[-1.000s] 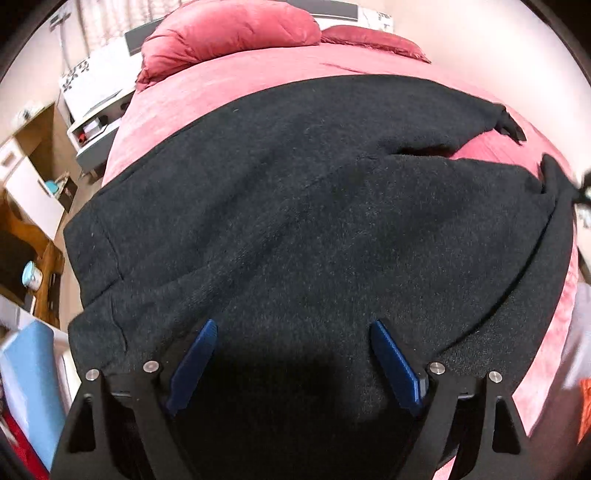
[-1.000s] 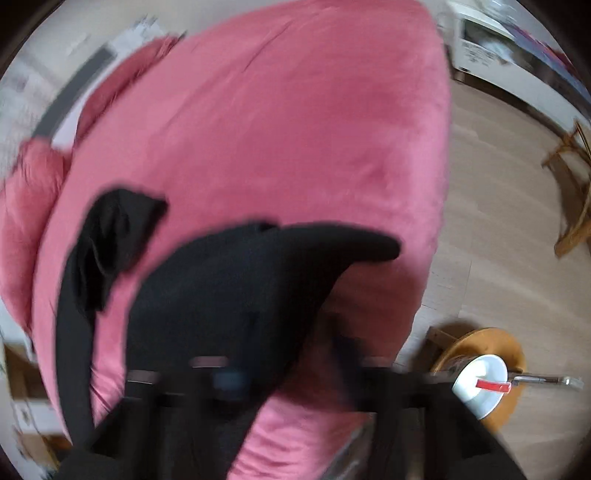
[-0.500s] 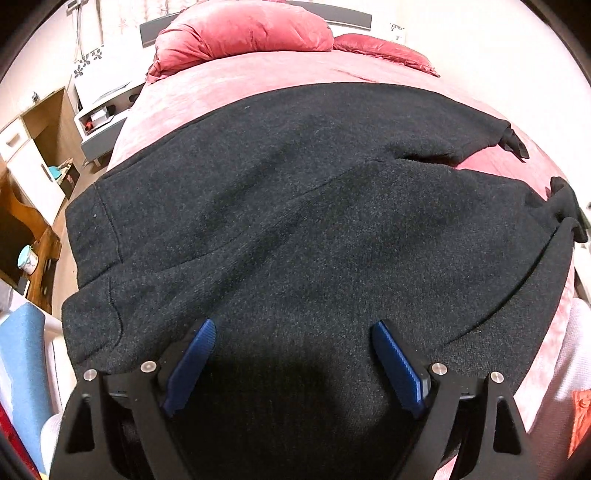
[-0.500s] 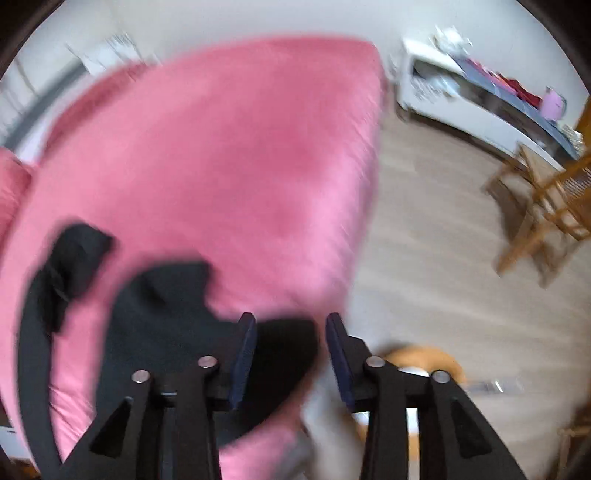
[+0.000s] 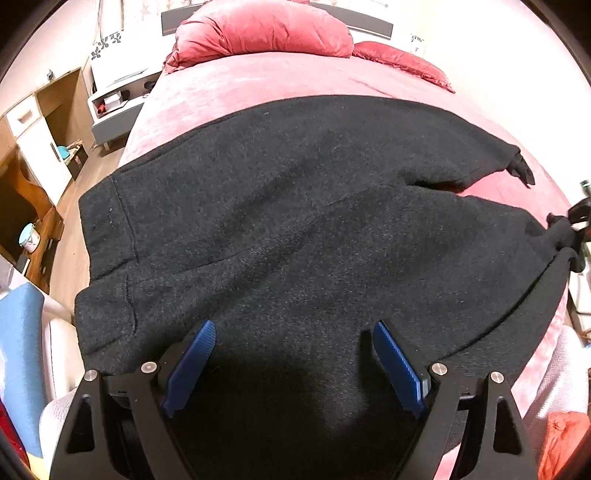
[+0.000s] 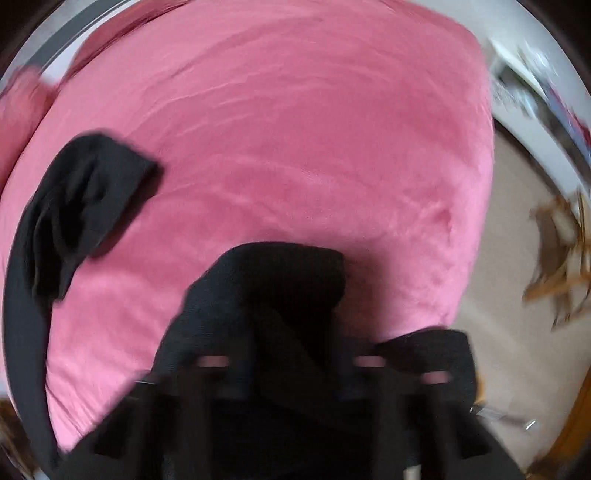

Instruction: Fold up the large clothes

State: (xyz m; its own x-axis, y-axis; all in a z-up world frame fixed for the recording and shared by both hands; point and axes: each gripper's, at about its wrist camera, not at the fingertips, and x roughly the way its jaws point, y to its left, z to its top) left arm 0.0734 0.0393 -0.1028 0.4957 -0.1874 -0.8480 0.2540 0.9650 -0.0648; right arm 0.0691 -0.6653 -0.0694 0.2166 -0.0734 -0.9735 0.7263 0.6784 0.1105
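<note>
Pink bed point(image 5: 280, 85) carries black trousers point(image 5: 295, 221) for folding; left tongs point(image 5: 291, 365) hover spread, right tongs point(image 6: 291, 373) closing on a cuff.

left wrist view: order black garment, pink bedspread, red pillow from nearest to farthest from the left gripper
1. black garment, directly under the open left gripper.
2. pink bedspread, beyond the garment's far edge.
3. red pillow, at the head of the bed.
</note>
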